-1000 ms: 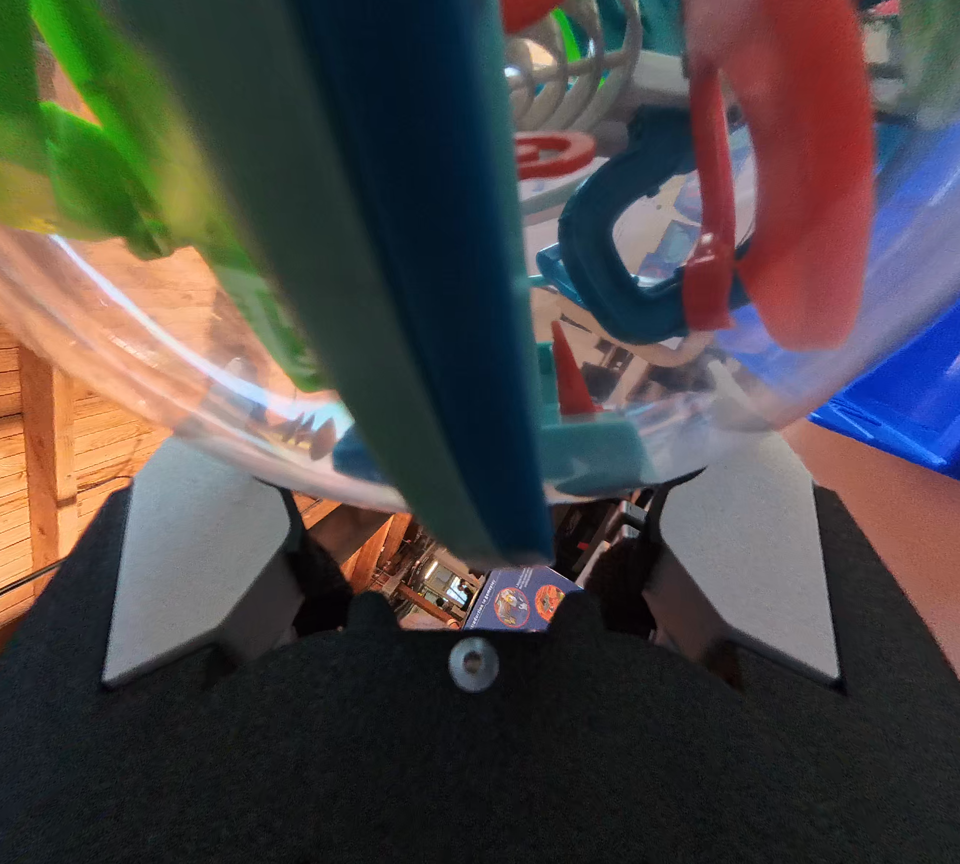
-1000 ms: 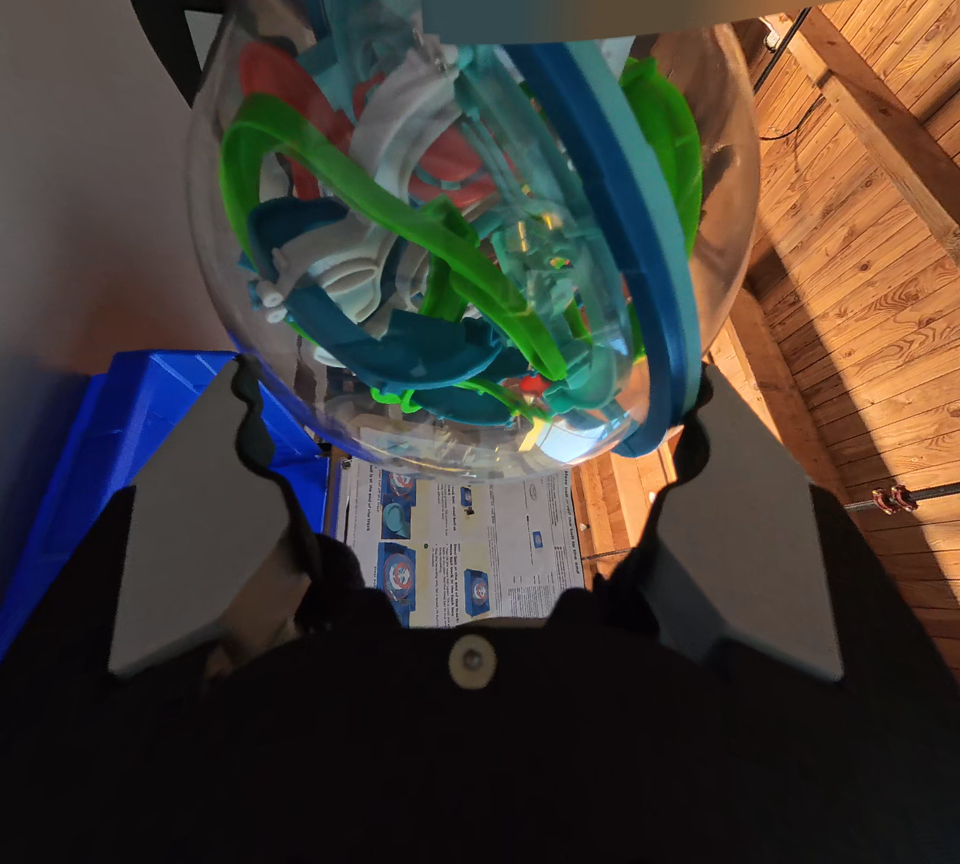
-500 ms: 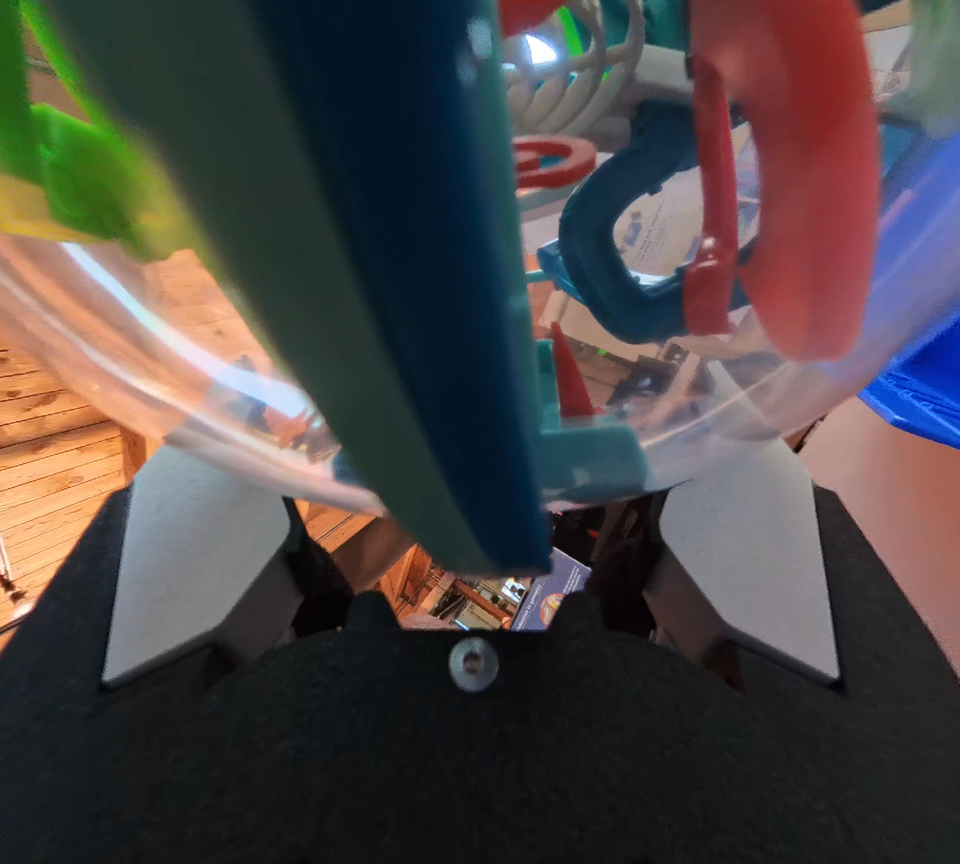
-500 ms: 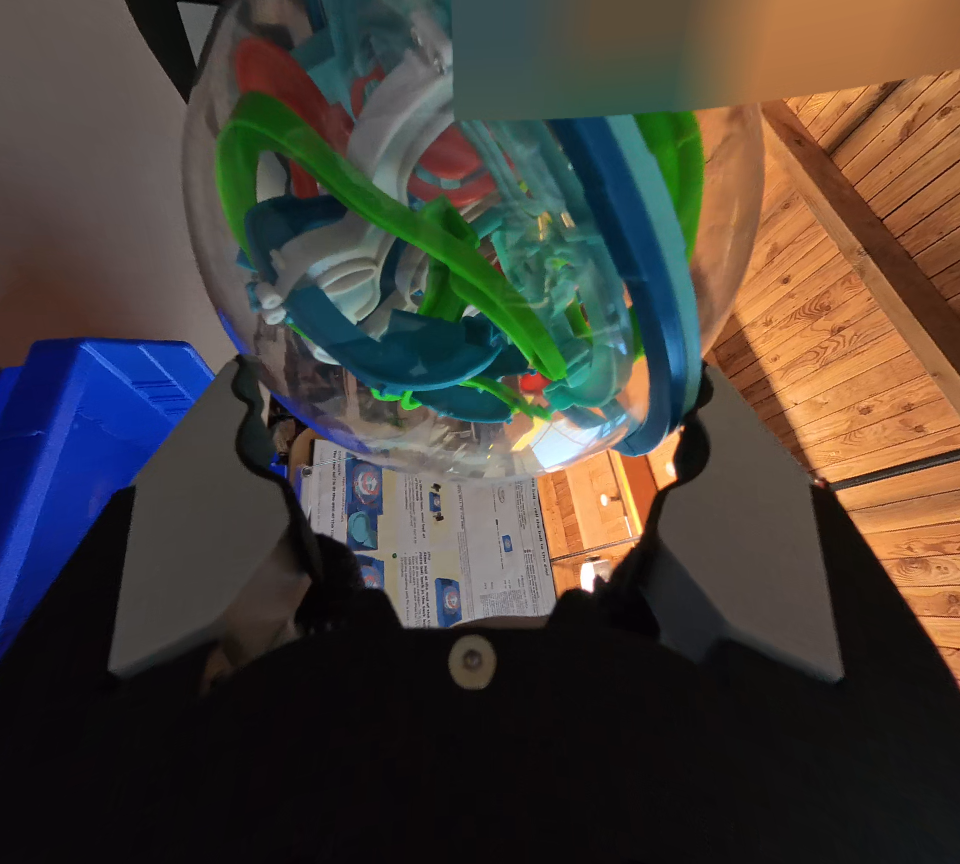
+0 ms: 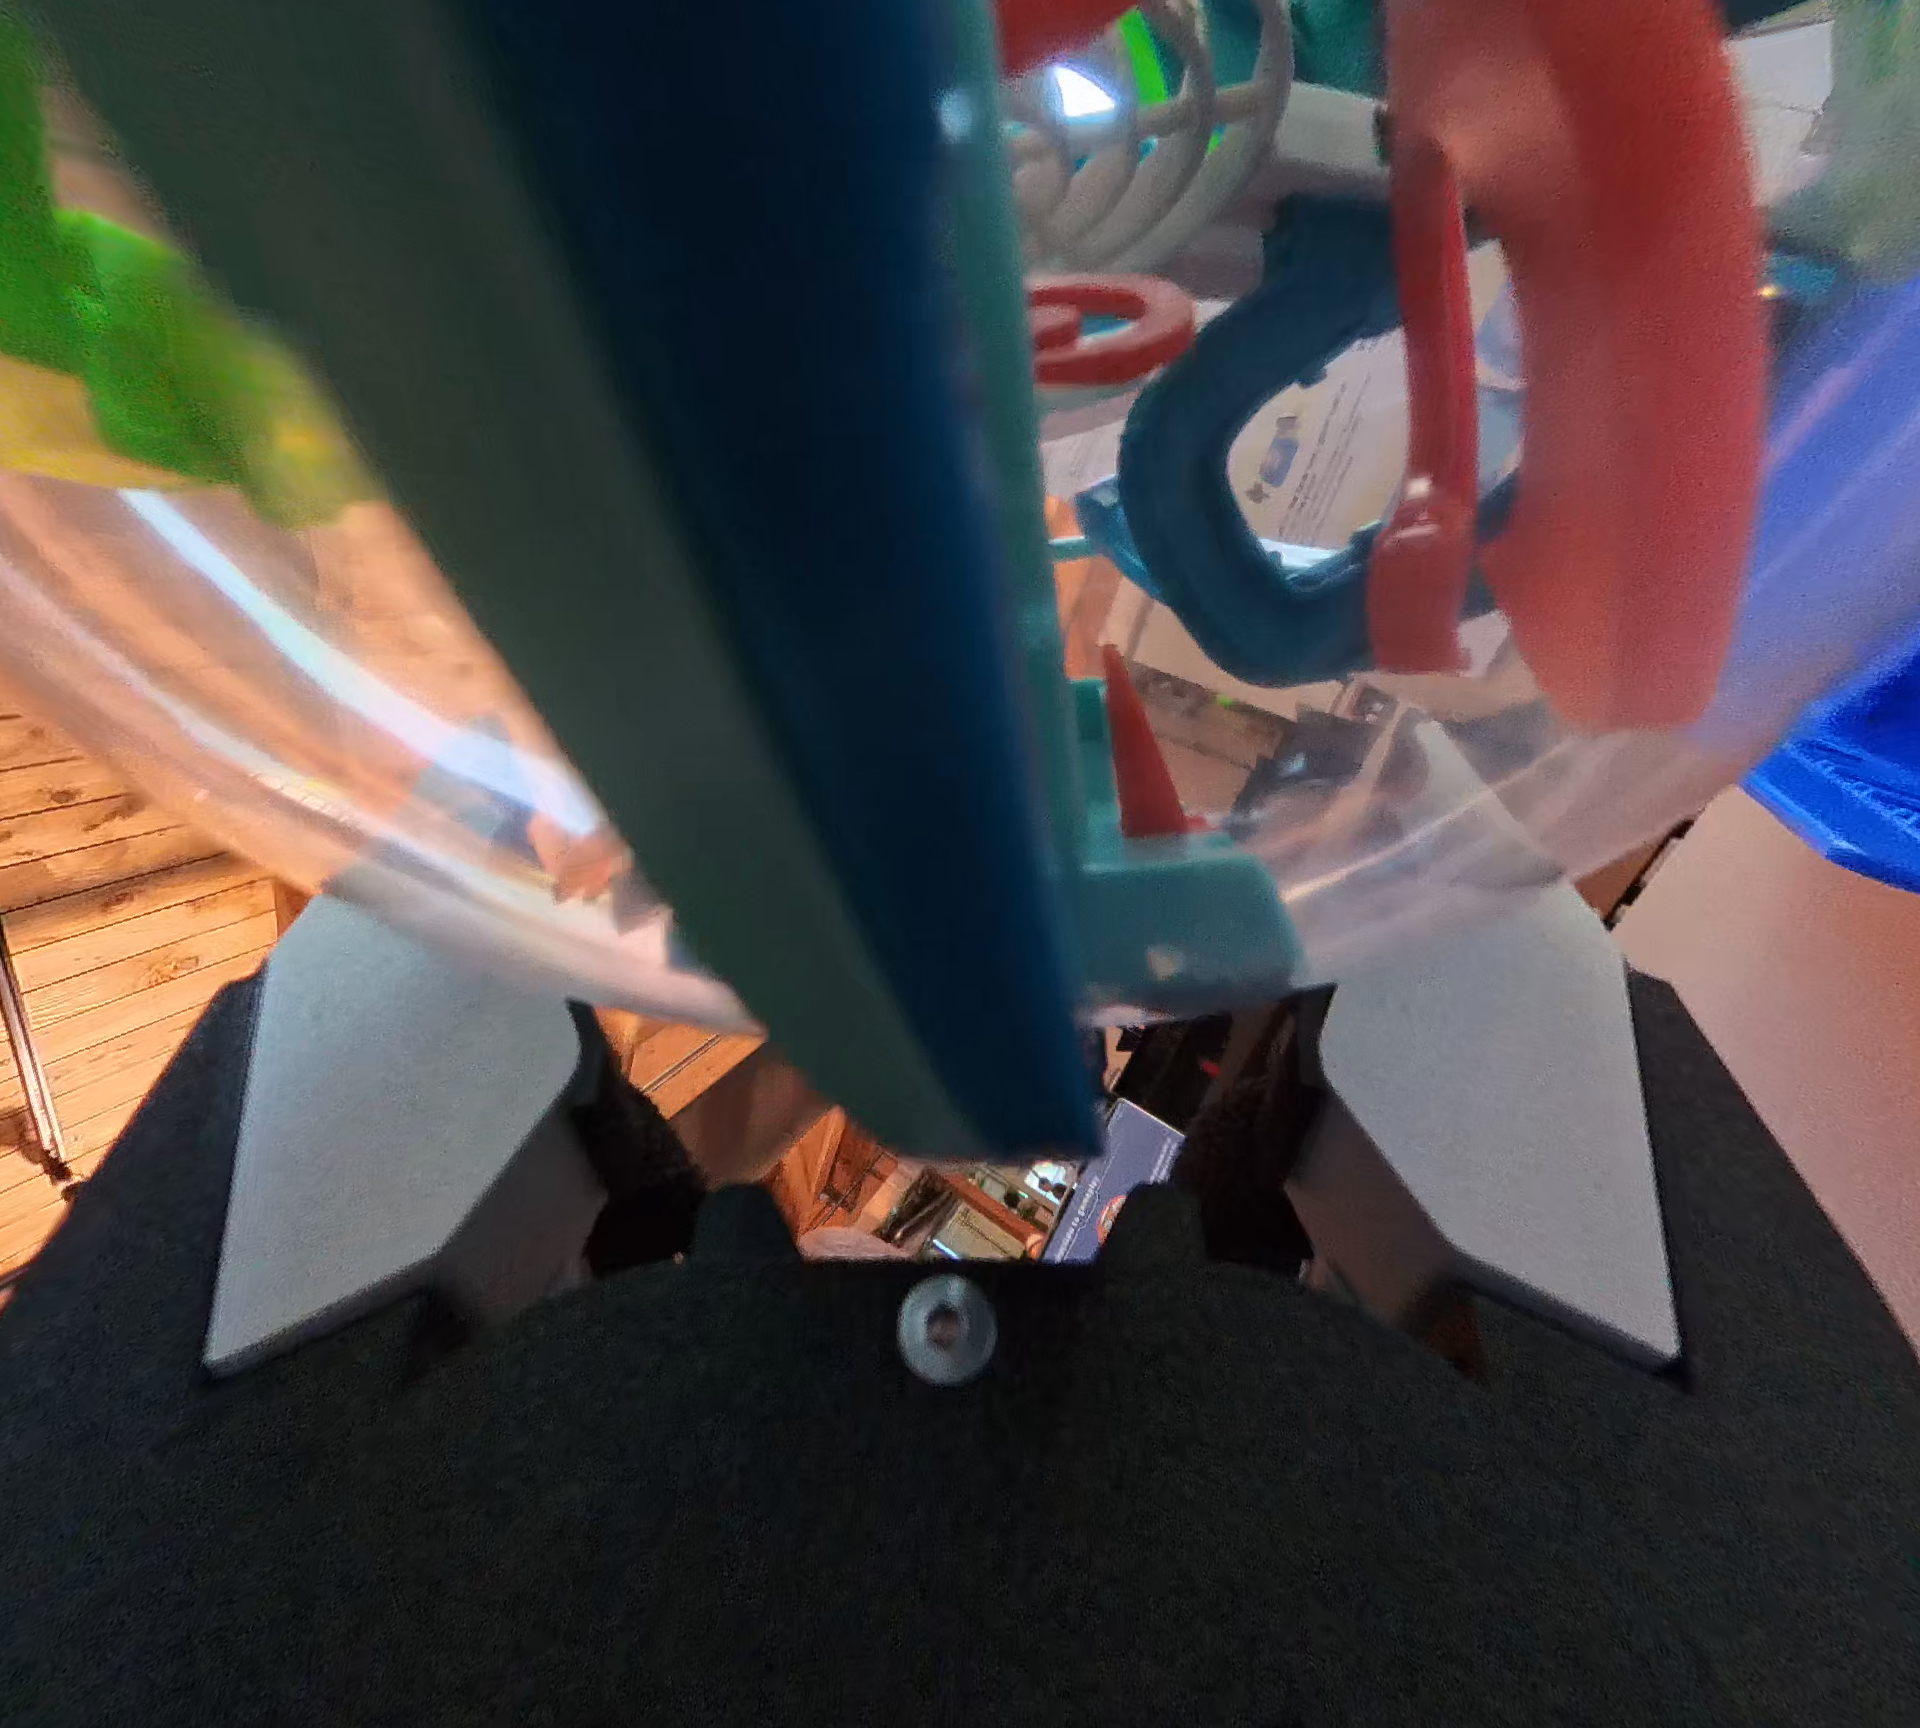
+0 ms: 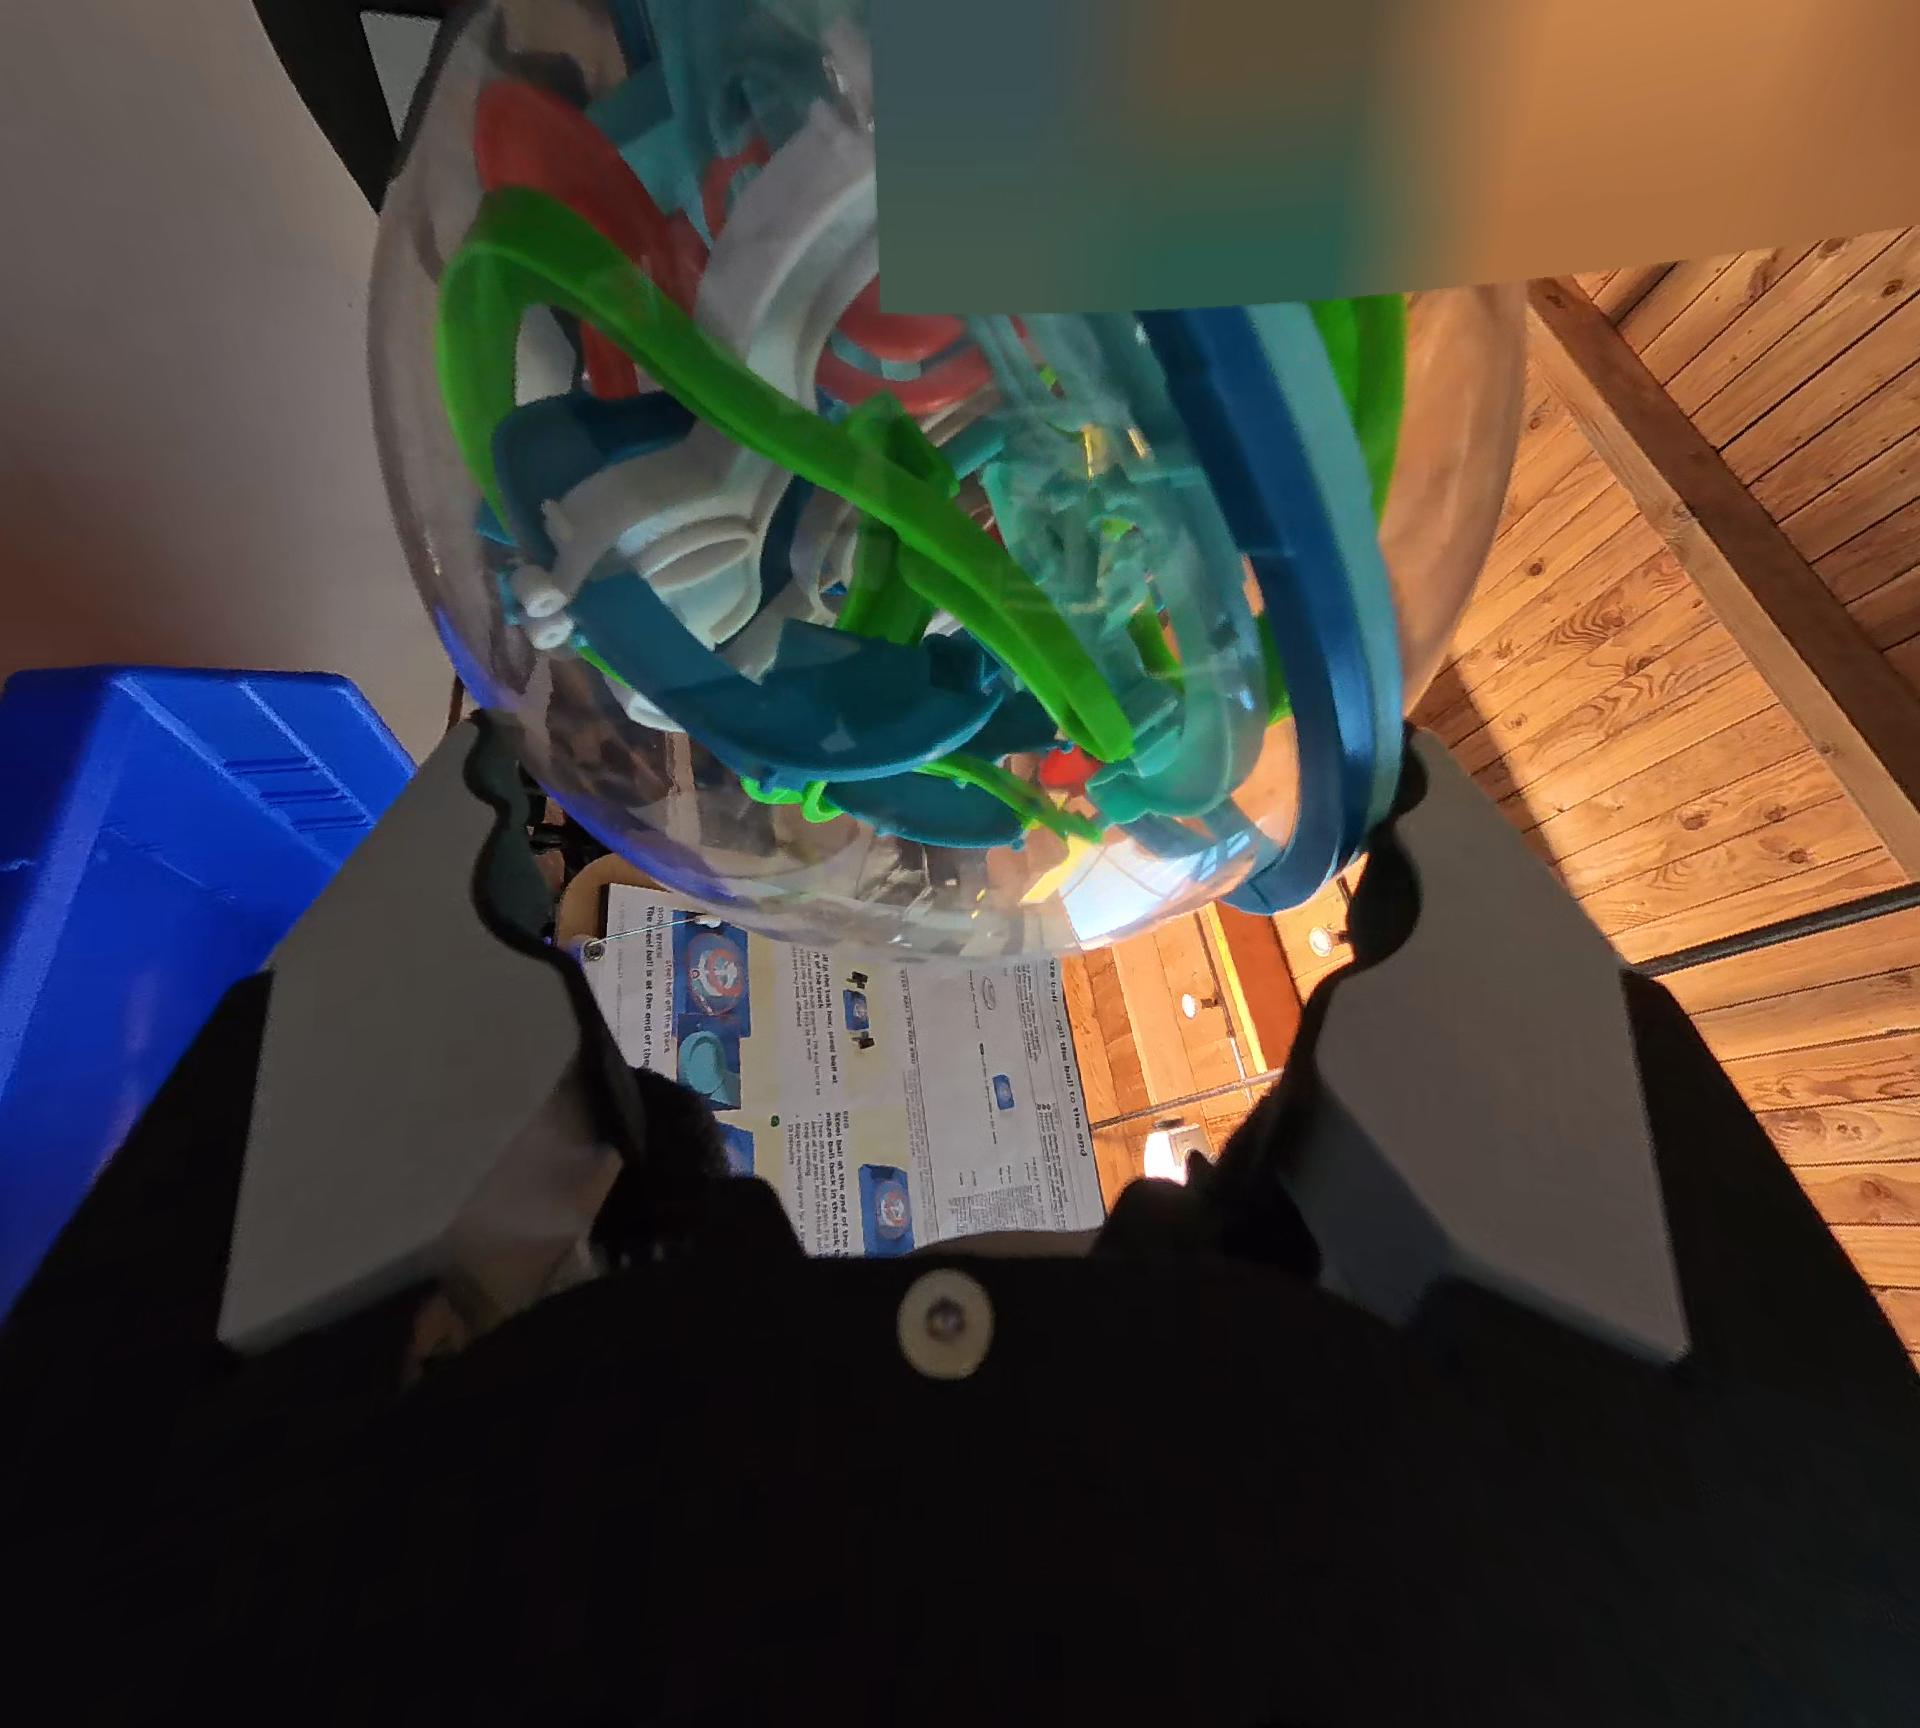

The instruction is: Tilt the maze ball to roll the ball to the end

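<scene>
Both grippers, left (image 5: 940, 951) and right (image 6: 940, 795), clamp the clear maze ball (image 6: 727, 452) from opposite sides, pads pressed to its shell, holding it lifted. Inside, coloured tracks wind around a blue band (image 6: 1309, 535); I cannot pick out the small ball, so progress is unclear and tilting seemingly remains. Beyond the sphere lie a printed sheet (image 6: 883, 1055), a blue bin (image 6: 156, 847) and wooden planks (image 6: 1662, 743)

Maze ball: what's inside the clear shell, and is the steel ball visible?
Inside the maze ball: green track, dark blue ring, red and white pieces. Rolling ball not identifiable; a blurred patch covers the upper part.
</scene>
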`<state>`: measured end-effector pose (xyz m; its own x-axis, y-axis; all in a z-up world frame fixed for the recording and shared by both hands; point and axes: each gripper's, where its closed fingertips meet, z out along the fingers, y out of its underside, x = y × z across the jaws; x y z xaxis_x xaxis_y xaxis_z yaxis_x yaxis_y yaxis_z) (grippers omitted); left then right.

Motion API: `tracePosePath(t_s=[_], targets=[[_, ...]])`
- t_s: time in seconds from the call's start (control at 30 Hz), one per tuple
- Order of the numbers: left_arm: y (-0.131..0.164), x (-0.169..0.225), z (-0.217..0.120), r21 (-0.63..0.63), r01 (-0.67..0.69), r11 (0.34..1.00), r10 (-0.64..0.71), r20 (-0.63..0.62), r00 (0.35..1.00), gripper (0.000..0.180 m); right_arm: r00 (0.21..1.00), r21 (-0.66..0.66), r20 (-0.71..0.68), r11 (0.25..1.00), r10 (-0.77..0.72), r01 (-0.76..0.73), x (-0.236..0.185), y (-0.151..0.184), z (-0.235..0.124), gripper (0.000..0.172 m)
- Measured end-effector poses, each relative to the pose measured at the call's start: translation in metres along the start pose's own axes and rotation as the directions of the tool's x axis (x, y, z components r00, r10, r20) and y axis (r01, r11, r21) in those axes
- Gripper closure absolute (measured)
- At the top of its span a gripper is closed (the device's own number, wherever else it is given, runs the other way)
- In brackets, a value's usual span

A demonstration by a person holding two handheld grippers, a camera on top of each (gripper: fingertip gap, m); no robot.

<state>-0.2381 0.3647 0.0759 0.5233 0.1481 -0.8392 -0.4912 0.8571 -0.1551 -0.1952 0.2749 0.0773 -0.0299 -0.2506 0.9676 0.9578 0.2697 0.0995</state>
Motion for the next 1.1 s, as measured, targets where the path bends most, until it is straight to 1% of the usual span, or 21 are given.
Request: tracePosePath(t_s=[0.13, 0.37, 0.6, 0.83, 1.03, 1.1], targets=[[-0.002, 0.002, 0.002, 0.004, -0.005, 1.0, 0.005, 0.01, 1.0, 0.025, 1.0, -0.002, -0.009, 1.0, -0.003, 0.003, -0.002, 0.002, -0.002, 0.018], [-0.003, -0.009, 0.007, -0.009, -0.022, 1.0, 0.023, 0.072, 0.997, 0.025, 0.994, 0.007, -0.082, 0.998, -0.068, 0.069, 0.003, -0.003, -0.003, 0.017], [-0.003, -0.001, 0.004, 0.01, -0.012, 1.0, 0.011, 0.069, 0.998, 0.028, 0.994, -0.007, -0.058, 0.996, -0.089, 0.089, -0.001, -0.002, -0.006, 0.017], [0.0, 0.029, -0.004, 0.028, -0.036, 0.999, 0.035, 0.03, 0.999, 0.033, 0.995, -0.006, -0.063, 0.997, -0.082, 0.082, -0.03, 0.004, -0.01, 0.017], [0.005, 0.059, -0.015, 0.06, -0.079, 0.995, 0.08, -0.019, 0.997, 0.05, 0.992, -0.004, -0.057, 0.994, -0.11, 0.11, -0.062, 0.01, -0.014, 0.018], [0.006, 0.064, -0.017, 0.069, -0.091, 0.993, 0.093, -0.027, 0.995, 0.05, 0.993, -0.003, -0.061, 0.995, -0.1, 0.1, -0.07, 0.013, -0.016, 0.018]])
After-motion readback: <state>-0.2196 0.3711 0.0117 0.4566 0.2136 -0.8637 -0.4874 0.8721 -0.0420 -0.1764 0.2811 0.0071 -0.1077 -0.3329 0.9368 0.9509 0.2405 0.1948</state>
